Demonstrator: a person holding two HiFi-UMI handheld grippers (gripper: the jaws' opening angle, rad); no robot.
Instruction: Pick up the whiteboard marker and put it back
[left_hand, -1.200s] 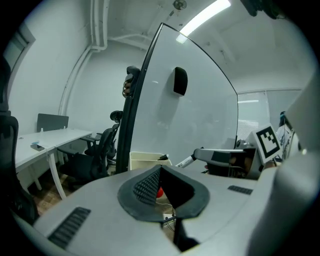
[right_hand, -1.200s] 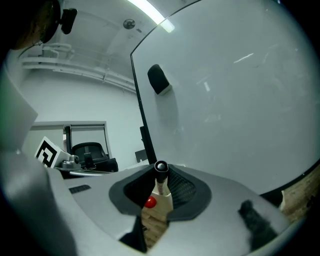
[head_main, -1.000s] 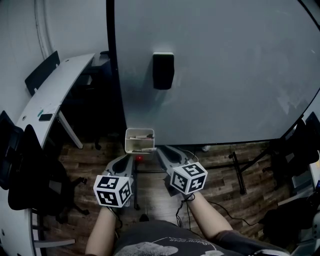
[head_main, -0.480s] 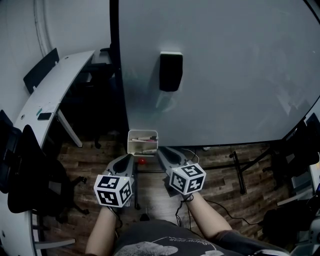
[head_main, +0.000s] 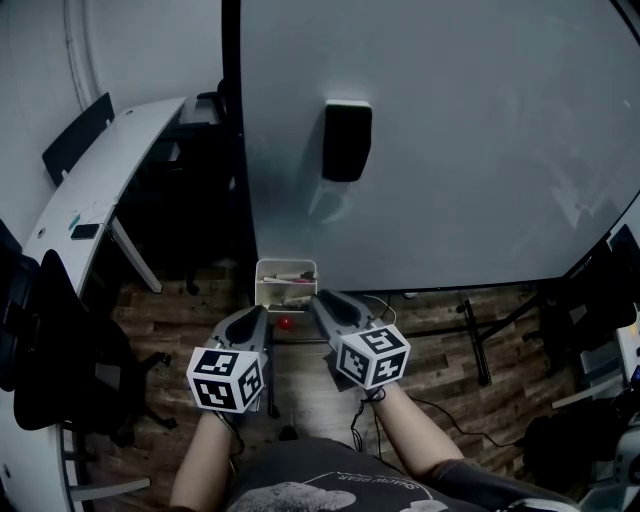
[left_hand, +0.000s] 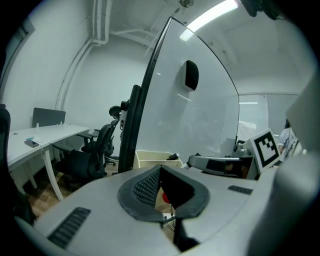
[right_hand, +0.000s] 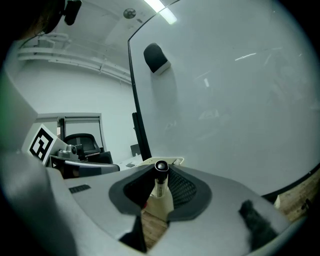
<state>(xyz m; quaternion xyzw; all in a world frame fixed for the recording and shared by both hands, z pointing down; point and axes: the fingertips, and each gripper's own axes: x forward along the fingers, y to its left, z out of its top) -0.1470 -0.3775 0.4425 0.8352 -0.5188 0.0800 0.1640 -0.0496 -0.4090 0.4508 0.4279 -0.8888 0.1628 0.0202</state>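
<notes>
The whiteboard (head_main: 480, 150) fills the view ahead of you, with the tray (head_main: 286, 263) at its lower left edge. Your right gripper (head_main: 322, 300) sits just short of that tray, jaws clamped on the marker (right_hand: 160, 182), which stands upright between them, cap up. Your left gripper (head_main: 255, 318) is alongside, jaws together and empty. This looks like the put-back step: carry the marker over the tray's rim, lower it in, then release.

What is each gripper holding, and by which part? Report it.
The right gripper grips the whiteboard marker by its pale barrel, just under the black end. The left gripper holds nothing; its jaws are together.
</notes>
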